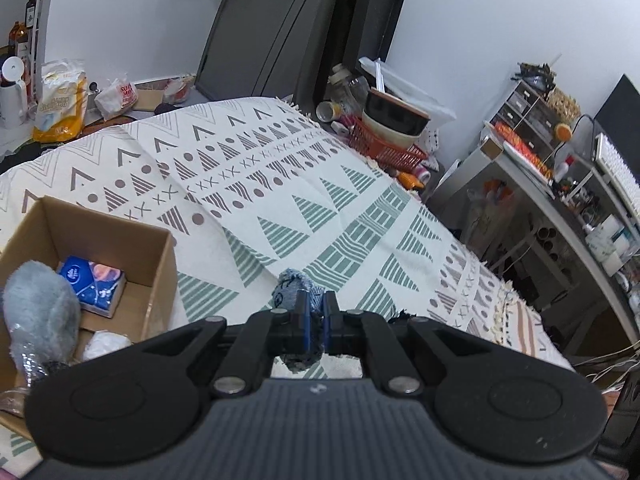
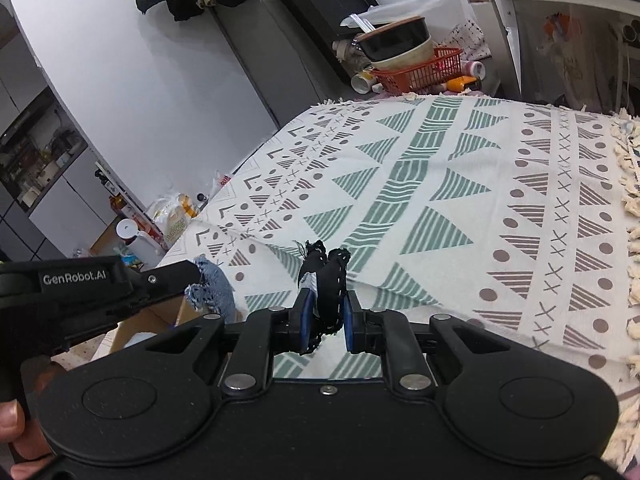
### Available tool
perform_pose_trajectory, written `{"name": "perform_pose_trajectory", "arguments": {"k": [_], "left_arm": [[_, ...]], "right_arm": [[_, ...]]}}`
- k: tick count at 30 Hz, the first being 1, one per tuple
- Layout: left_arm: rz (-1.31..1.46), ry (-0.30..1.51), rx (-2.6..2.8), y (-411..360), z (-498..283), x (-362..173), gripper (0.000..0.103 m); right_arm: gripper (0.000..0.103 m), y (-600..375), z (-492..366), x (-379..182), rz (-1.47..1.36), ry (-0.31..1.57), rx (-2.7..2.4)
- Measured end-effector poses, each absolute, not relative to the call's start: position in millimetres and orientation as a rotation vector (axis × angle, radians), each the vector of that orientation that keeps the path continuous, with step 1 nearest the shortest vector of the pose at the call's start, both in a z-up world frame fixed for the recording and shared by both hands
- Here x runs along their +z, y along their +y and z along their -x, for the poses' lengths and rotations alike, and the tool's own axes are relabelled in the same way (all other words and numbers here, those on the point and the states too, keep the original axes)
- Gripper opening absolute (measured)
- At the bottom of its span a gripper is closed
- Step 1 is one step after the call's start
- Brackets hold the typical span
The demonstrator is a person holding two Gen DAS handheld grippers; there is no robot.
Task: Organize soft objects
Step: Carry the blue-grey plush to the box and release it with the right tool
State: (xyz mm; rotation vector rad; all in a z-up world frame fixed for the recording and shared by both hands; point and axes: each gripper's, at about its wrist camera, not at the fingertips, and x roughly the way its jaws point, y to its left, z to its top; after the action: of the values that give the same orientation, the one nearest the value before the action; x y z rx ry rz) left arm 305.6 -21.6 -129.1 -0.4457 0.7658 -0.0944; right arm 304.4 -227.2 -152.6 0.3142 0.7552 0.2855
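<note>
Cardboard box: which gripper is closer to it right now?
Left. The left gripper, shut on a blue denim cloth, sits just beside the cardboard box. The right gripper, shut on a black cloth, is farther out over the patterned blanket.

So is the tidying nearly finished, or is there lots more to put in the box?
Nearly. The cardboard box already holds a fluffy grey toy, a blue tissue pack and something white. In hand: the left gripper pinches a blue denim scrap, and the right gripper pinches a black cloth. Left: dropping both in. The patterned cloth shows nothing else loose.
</note>
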Motion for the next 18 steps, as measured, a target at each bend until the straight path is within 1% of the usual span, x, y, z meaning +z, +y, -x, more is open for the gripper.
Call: {"name": "perform_pose_trajectory", "arguments": {"k": [12, 18], "left_arm": [[0.544, 0.784, -0.128, 35.6, -305.2, -125.3, 0.005], [0.528, 0.764, -0.105, 69.1, -306.4, -121.4, 0.005]], "right_arm": [[0.016, -172.5, -290.3, -129.0, -0.253, 0.732, 0.281], [0.016, -146.4, -289.3, -125.6, -0.251, 0.732, 0.290]]}}
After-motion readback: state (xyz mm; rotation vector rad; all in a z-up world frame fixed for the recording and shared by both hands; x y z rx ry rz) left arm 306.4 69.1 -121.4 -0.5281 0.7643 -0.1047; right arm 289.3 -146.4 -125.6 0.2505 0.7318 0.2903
